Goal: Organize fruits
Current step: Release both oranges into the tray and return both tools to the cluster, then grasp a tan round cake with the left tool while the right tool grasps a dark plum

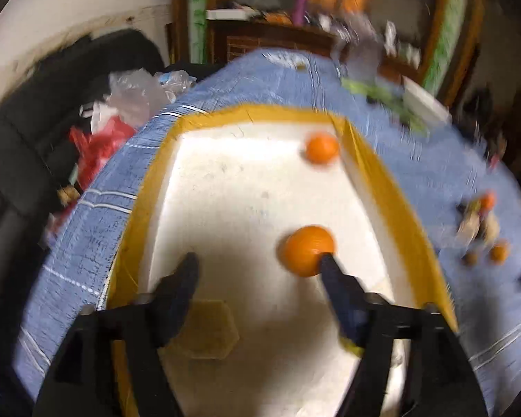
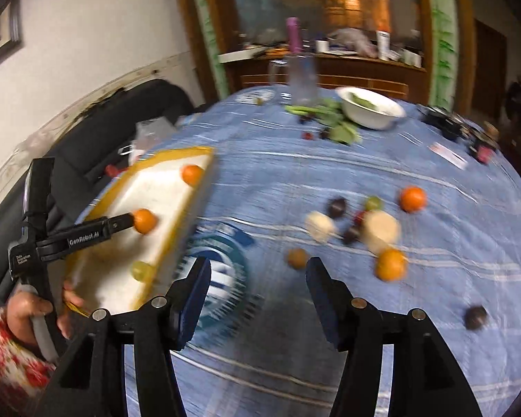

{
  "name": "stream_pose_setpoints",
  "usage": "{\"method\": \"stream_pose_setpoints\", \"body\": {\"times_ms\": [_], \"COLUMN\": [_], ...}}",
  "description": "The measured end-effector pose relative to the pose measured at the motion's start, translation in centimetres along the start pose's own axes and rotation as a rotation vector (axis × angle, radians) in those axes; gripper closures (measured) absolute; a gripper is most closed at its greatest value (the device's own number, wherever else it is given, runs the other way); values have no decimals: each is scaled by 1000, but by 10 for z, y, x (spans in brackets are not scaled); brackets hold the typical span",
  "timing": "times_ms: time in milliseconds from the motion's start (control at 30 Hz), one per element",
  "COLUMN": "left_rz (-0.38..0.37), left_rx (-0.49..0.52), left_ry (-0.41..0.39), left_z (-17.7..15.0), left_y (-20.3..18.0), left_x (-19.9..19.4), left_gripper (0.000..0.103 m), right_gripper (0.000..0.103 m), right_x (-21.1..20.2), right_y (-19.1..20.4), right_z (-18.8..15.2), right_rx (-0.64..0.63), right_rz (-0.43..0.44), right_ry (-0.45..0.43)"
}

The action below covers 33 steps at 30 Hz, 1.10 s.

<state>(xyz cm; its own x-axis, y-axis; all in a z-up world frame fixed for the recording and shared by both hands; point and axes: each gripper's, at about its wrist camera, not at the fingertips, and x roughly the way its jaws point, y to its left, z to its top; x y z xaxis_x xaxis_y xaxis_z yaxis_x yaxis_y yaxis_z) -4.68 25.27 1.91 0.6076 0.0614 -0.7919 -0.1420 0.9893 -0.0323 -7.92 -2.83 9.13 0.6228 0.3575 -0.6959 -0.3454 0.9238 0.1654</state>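
A white tray with a yellow rim (image 1: 368,160) lies on the blue tablecloth; it also shows at left in the right wrist view (image 2: 177,224). My left gripper (image 1: 260,260) is open over the tray, its right fingertip at an orange (image 1: 307,250). A second orange (image 1: 322,148) sits in the tray's far corner. My right gripper (image 2: 258,271) is open and empty above the cloth. Ahead of it lie a small brown fruit (image 2: 297,258), two oranges (image 2: 391,264) (image 2: 413,198), dark plums (image 2: 337,206) and pale round pieces (image 2: 381,229).
A white bowl (image 2: 371,109) with greens beside it, a clear bottle (image 2: 302,76) and a dark plum (image 2: 476,317) sit on the round table. A yellow-green fruit (image 2: 141,271) lies in the tray. A dark sofa with plastic bags (image 1: 132,97) is left of the table.
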Motion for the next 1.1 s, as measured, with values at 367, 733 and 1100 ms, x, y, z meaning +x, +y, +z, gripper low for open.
{"method": "stream_pose_setpoints", "body": {"times_ms": [367,733,1100], "left_rz": [-205,-324,-401], "left_rx": [5,43,-31], "left_ry": [-6,-96,148], "left_z": [-9,12,29], "left_y": [30,-54,-157], "left_x": [-21,-87,2], "left_gripper": [23,23,38], "right_gripper": [42,42,42], "right_x": [-66,-65,-7], "right_y": [-109,-184,-191], "right_z": [-37,-59,-56], "right_rx": [192,295,239], "right_rz": [-158,-229,-204], "right_ry": [-42,0,105]}}
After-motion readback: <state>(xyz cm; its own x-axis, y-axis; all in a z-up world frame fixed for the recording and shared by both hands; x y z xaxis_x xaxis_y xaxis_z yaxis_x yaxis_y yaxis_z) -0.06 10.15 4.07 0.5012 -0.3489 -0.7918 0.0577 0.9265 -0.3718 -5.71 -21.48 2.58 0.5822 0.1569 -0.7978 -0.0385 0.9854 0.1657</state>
